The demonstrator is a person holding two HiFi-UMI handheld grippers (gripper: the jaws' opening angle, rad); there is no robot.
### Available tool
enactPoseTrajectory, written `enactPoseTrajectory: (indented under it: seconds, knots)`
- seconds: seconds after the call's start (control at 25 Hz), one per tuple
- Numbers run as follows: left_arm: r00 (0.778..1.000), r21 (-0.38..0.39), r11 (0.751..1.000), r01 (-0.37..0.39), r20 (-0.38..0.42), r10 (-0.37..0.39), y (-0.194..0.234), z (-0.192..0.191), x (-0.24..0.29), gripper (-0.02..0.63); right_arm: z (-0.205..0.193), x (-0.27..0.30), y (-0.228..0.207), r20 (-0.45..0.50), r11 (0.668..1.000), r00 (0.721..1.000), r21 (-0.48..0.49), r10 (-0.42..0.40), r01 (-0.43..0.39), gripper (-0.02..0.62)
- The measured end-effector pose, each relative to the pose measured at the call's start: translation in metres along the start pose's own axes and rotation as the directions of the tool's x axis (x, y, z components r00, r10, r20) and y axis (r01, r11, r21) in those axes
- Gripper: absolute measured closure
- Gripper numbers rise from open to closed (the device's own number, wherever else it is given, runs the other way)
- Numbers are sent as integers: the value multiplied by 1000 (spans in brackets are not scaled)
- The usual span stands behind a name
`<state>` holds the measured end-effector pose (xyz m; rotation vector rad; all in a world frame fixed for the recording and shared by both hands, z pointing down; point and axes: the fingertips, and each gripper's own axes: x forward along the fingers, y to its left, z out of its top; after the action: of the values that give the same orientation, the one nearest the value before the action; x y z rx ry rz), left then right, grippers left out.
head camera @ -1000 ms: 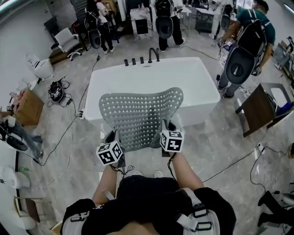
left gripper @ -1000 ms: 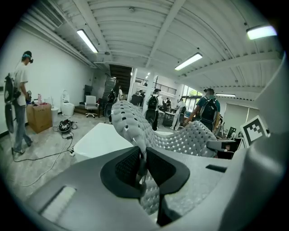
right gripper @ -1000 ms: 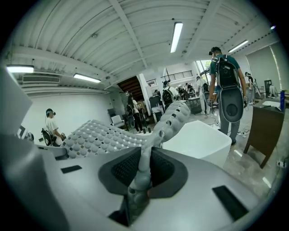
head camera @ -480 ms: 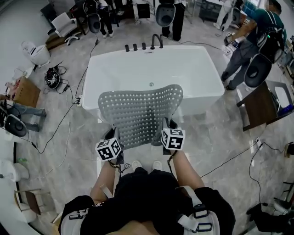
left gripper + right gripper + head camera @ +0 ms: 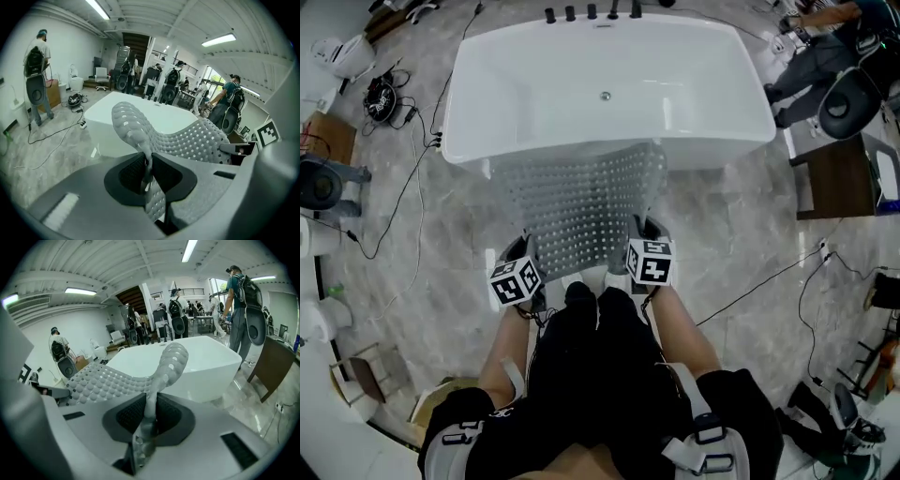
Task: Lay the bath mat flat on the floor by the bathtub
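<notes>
Together, two hand-held grippers, left (image 5: 146, 164) and right (image 5: 150, 413), pinch one bath mat (image 5: 586, 206) by one bathtub (image 5: 534, 94).

The left gripper (image 5: 147, 171) has its jaws closed on the edge of a grey perforated bath mat (image 5: 187, 140), which rises from the pinch and spreads off to the right. Behind it stands a white bathtub (image 5: 164, 117). A person (image 5: 35, 70) stands at far left.

Wears black clothing (image 5: 591, 375); grey shoulder straps (image 5: 682, 398), black buckles (image 5: 707, 431). The left gripper (image 5: 146, 168) and right gripper (image 5: 151, 416) have grey bodies, each with a white cube (image 5: 515, 283) bearing black square markers.
</notes>
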<state>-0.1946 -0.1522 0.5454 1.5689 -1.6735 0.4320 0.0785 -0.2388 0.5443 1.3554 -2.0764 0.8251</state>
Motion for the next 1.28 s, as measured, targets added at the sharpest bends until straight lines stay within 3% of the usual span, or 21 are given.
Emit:
enactPoseTrajectory:
  seconds: [0.12,0.36,0.48,0.76,1.0,1.16,1.28]
  knots:
    - [998,-8,1000,-1,-56,1,15,-27,24,563,-32,26,-1,-62,1000,998,-16,-8,7,549]
    - [983,-38,999,37,-176,-43,37,-119,82,563,-124,82,-2,-191,996,982,-88,1,-18,549]
    - [973,9,999,48,-227,-45,53,-163,125,563,-171,124,-7,-240,993,971,-116,1,-30,549]
    - [951,48,999,0,-309,14,109,-254,217,563,-274,211,-34,-350,999,937,-48,-25,9,549]
    - [937,-1,999,-51,-346,48,153,-279,291,560,-305,279,-65,-384,998,922,-48,-47,31,549]
    - [931,35,998,-59,-358,68,176,-283,332,555,-310,322,-83,-394,995,916,-86,-74,44,549]
    - [929,46,996,-74,-360,86,193,-283,363,551,-306,358,-101,-384,988,913,-121,-136,96,546]
